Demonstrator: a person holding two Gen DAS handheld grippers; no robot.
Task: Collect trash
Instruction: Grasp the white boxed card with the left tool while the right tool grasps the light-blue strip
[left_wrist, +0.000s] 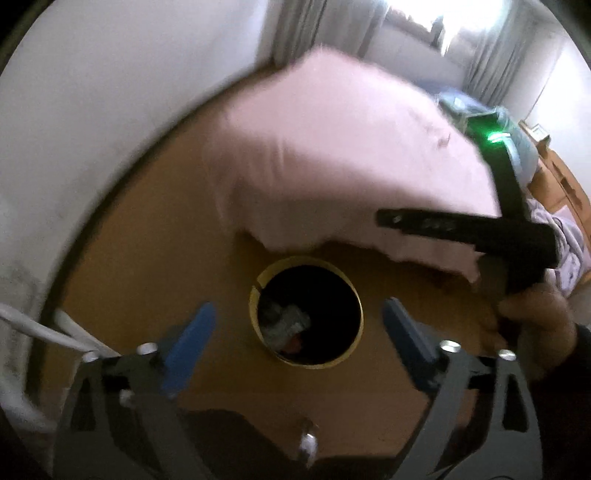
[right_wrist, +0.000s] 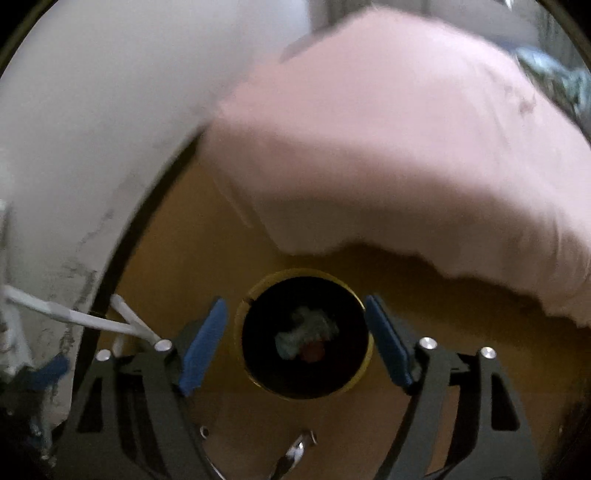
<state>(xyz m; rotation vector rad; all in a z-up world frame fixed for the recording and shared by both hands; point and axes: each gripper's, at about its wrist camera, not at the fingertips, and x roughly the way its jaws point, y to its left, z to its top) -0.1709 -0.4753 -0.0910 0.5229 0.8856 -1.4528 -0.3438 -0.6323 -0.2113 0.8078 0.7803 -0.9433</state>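
Note:
A round bin with a yellow rim and dark inside stands on the wooden floor. Crumpled grey and red trash lies at its bottom. My left gripper is open and empty, its blue fingers on either side of the bin mouth, above it. In the right wrist view the same bin with the trash sits between the blue fingers of my right gripper, which is open and empty. The right gripper's black body and the hand holding it show at the right of the left wrist view.
A pink blanket or bed edge hangs just behind the bin; it also shows in the right wrist view. A white wall curves along the left with white cables at its foot. Curtains and a bright window are far back.

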